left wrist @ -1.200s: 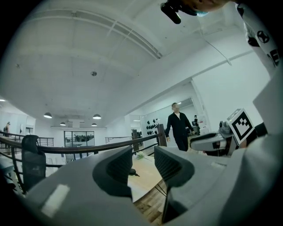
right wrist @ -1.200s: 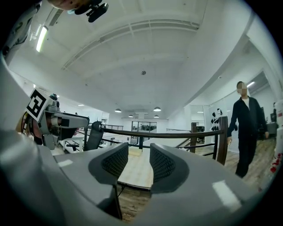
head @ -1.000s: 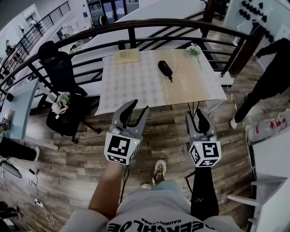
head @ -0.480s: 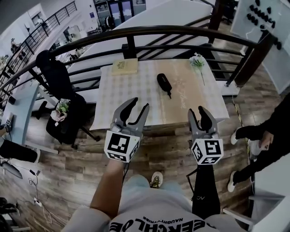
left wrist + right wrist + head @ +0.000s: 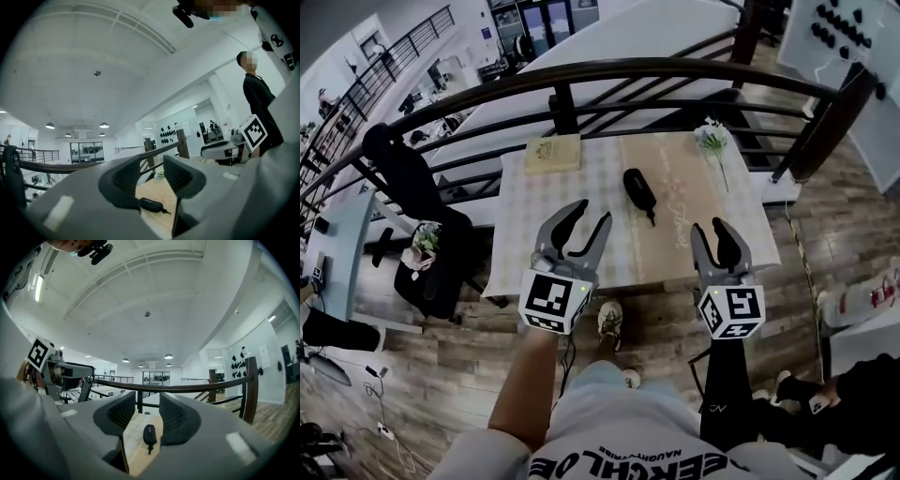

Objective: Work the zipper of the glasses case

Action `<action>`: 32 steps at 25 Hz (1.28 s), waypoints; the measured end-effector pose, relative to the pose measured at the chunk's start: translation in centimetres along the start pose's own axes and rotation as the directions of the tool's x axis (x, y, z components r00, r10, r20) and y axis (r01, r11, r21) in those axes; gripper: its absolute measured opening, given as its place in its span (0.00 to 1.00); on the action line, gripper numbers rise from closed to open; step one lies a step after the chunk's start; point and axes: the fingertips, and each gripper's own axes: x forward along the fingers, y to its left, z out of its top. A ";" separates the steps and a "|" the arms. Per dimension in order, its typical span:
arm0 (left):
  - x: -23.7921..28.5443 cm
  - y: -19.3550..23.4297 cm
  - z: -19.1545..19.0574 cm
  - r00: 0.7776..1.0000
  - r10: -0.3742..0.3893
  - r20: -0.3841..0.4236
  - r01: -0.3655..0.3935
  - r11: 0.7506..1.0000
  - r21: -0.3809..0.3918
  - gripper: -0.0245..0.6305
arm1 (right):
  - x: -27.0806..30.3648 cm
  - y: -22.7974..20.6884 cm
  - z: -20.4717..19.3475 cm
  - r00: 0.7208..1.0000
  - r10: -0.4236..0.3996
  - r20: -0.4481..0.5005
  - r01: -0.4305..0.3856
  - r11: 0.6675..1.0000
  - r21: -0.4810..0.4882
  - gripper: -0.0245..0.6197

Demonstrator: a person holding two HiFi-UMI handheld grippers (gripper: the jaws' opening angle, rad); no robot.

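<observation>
both grippers are shown brought closer to the table (image 5: pixel 703 230) than a second ago: in the head view their jaws are now set against its top, where only the tips met its near edge before. a bystander in dark clothing (image 5: pixel 848 398), seen earlier at the right edge, is now found in the lower right corner. the left gripper (image 5: pixel 588 216) is held with its jaws well apart and nothing between them, and the right gripper (image 5: pixel 711 230) is likewise spread wide and empty. the glasses case (image 5: pixel 638 190), a dark, slim, oblong pouch, is left lying flat near the middle of the table, well beyond both grippers, with a thin pull tab (image 5: pixel 651 218) trailing from its near end. the case appears closed, so its contents cannot be told. a tan book (image 5: pixel 552 153) is laid at the far left corner and a flower sprig (image 5: pixel 713 142) at the far right.
</observation>
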 end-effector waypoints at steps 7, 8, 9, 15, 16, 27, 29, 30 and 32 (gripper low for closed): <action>7.5 4.3 -1.9 0.999 -0.046 -0.002 0.046 0.999 -0.008 0.29 | 7.6 -2.6 -0.6 1.000 -0.021 -0.018 0.021 1.000 0.003 0.33; 8.7 4.8 -2.1 0.998 -0.059 -0.009 0.059 0.998 -0.012 0.29 | 8.7 -3.1 -0.6 0.999 -0.028 -0.024 0.028 1.000 0.008 0.33; 9.9 5.4 -2.5 0.997 -0.073 -0.015 0.073 0.997 -0.016 0.29 | 9.7 -3.5 -0.7 0.999 -0.036 -0.030 0.036 0.999 0.013 0.33; 16.7 8.0 -4.4 0.985 -0.167 -0.032 0.166 0.986 -0.025 0.29 | 15.4 -6.3 -1.1 0.994 -0.097 -0.056 0.099 0.995 0.028 0.33; 17.7 8.4 -4.7 0.983 -0.182 -0.038 0.181 0.983 -0.031 0.29 | 16.3 -6.7 -1.0 0.992 -0.108 -0.059 0.109 0.994 0.028 0.33; 25.1 9.7 -8.9 0.940 -0.338 -0.039 0.336 0.941 -0.046 0.29 | 21.2 -9.4 -3.0 0.975 -0.194 -0.110 0.196 0.981 0.005 0.35; 25.5 9.3 -10.0 0.931 -0.360 -0.057 0.356 0.932 -0.061 0.29 | 21.5 -9.5 -3.6 0.972 -0.200 -0.126 0.201 0.980 0.000 0.35; 25.7 9.1 -10.5 0.928 -0.368 -0.065 0.364 0.929 -0.069 0.29 | 21.6 -9.6 -3.8 0.970 -0.202 -0.132 0.204 0.979 -0.002 0.35; 26.0 8.7 -11.3 0.921 -0.381 -0.076 0.375 0.923 -0.084 0.29 | 21.9 -9.9 -4.2 0.969 -0.207 -0.137 0.209 0.978 0.002 0.35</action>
